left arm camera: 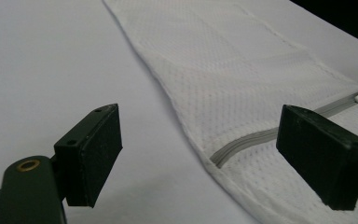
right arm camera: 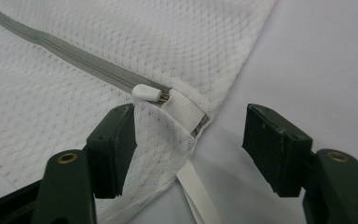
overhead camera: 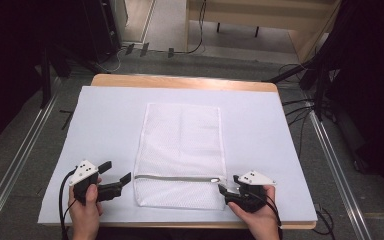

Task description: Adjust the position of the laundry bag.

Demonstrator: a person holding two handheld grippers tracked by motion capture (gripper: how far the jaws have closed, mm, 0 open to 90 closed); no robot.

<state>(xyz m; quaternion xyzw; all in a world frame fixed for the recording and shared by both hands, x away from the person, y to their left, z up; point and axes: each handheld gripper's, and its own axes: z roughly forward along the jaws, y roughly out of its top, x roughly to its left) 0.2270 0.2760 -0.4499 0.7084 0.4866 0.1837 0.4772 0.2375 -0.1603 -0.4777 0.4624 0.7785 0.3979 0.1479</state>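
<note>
The white mesh laundry bag (overhead camera: 180, 155) lies flat in the middle of the white table cover (overhead camera: 105, 125), its grey zipper (overhead camera: 175, 178) running across near our edge and closed, judging by the pull. That small white zipper pull (right arm camera: 145, 91) sits at the bag's 3 o'clock end, beside a white webbing tab (right arm camera: 186, 108) at the corner seam.

Our right gripper (right arm camera: 189, 144) hovers at that corner with its jaws apart, straddling the tab; one jaw already rests against the mesh. The risk, as we judge it, is closing here and catching loose mesh or the tab instead of the pull (the pull lies just beyond the jaw tips, toward 11 o'clock). Then a tug would drag the whole bag rather than open the zipper.

Our left gripper (left arm camera: 200, 154), at the bag's 9 o'clock side, is also spread wide and holds nothing. Unless it pins the fabric by the zipper's end, we expect the bag to slide and bunch.
</note>
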